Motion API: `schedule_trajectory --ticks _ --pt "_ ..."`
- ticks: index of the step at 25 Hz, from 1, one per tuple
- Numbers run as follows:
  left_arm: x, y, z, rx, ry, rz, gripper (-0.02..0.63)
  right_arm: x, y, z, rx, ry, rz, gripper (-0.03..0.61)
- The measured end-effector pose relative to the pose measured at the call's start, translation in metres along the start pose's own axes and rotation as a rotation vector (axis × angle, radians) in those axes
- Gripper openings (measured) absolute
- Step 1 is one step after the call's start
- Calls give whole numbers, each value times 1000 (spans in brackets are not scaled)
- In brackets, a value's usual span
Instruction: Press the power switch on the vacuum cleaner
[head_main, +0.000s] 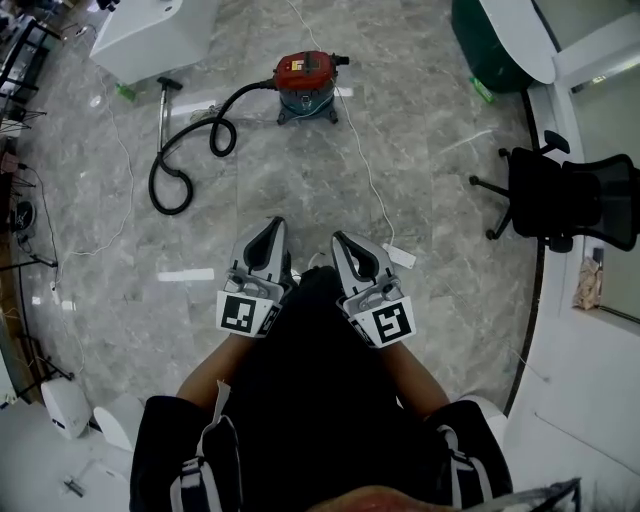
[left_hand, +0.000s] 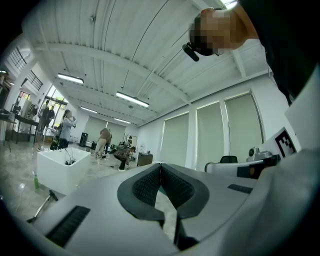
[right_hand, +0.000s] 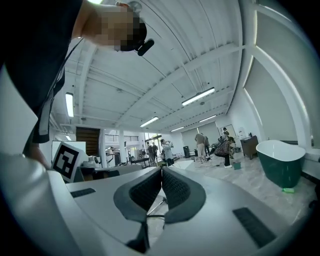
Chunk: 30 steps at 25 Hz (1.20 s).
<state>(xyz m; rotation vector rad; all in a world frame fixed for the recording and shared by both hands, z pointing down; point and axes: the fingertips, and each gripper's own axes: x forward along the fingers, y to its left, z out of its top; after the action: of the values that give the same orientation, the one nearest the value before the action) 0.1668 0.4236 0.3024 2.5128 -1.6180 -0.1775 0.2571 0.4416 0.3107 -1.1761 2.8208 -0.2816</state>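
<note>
Head view is showing the vacuum cleaner (head_main: 306, 85) sitting on the marble floor (head_main: 420, 150) at the upper centre of the frame, a red-lidded drum on a dark teal body with its black hose (head_main: 240, 94) looping away to the left. The left gripper (head_main: 271, 224) and right gripper (head_main: 339, 239) are hovering side by side at mid-frame, well apart from it, tips pointing toward it. The gripper views are looking up at a white ceiling (left_hand: 125, 50) and distant people (right_hand: 202, 147), and each is showing its jaws pressed together with nothing between them.
</note>
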Motion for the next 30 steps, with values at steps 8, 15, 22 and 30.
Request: schedule_trajectory --ticks 8,15,22,30 --pt "27 3 -7 -48 17 -6 18 -3 -23 9 -19 -47 -36 20" --pt "55 21 -10 -86 9 -10 18 8 -50 18 -35 -102 -79 20" --pt "95 62 -10 -100 -27 -2 18 67 -74 20 -71 -92 -23 20" --pt "196 146 17 -101 -104 -98 18 210 -121 36 -78 -81 -7 20"
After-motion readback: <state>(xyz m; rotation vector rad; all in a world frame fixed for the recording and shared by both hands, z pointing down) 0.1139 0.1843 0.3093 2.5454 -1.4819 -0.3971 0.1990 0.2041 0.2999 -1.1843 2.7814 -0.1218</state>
